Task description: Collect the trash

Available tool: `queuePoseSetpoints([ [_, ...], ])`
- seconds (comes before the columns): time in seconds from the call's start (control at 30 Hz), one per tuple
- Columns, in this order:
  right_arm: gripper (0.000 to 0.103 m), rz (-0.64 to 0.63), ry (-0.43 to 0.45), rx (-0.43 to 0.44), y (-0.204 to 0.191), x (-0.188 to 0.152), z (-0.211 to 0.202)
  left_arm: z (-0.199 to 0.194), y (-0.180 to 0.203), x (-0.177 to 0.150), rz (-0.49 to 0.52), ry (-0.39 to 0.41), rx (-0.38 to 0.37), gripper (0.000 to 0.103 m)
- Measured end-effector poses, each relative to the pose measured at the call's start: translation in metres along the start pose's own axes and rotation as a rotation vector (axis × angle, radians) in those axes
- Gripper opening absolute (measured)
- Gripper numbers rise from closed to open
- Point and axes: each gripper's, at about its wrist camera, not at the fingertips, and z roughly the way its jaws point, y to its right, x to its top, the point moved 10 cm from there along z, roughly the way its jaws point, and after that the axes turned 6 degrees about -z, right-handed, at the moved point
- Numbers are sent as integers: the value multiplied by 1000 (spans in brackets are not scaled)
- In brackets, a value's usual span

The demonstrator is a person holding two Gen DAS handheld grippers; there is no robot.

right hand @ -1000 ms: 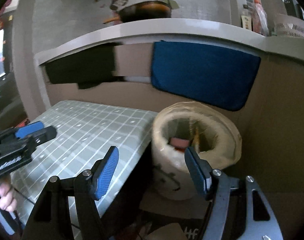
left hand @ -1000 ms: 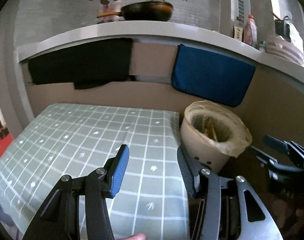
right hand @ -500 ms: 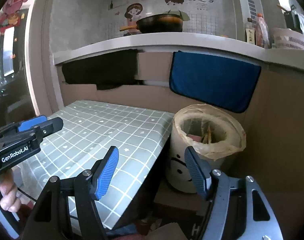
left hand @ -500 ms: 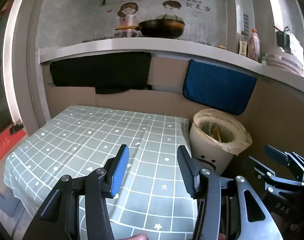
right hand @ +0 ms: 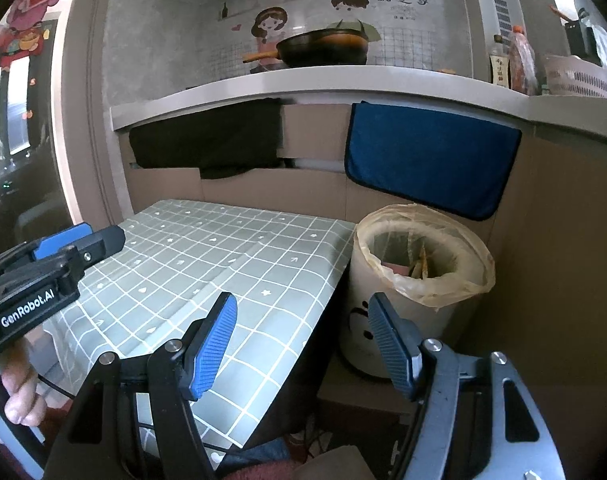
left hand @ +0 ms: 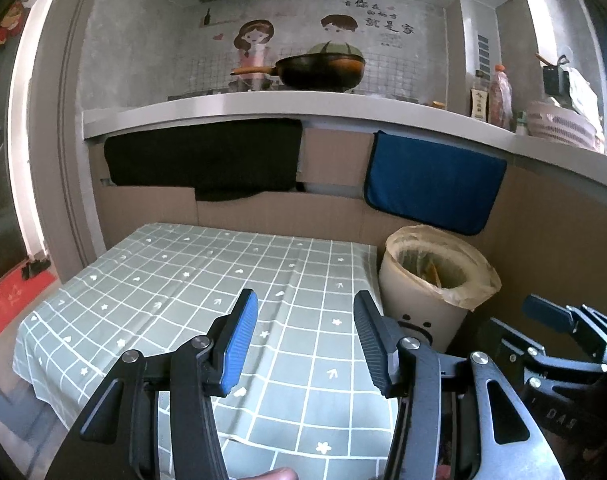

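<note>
Left gripper (left hand: pixel 305 338): jaws hanging released, empty.
Right gripper (right hand: pixel 303 340): jaws gaping, empty, nearer the bin.
Trash bin (right hand: pixel 419 276): sitting ahead-right of both jaws, apparently holding scraps.

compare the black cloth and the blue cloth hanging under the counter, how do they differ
The black cloth is wider and hangs to the left; the blue cloth is narrower and hangs to the right, above the trash bin. The black cloth's lower edge is uneven, with a piece dropping lower in the middle, while the blue cloth is a neat rectangle with rounded corners. The blue cloth's bottom edge reaches lower. Both hang flat from under the white counter, against the brown panel.
</note>
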Motion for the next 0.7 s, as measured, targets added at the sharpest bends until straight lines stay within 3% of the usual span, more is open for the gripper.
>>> queuePoseSetpoints([
  [0.7,66,-1,-1,1,2,0,-3,-2,9,-9,15,-23,-19,51],
])
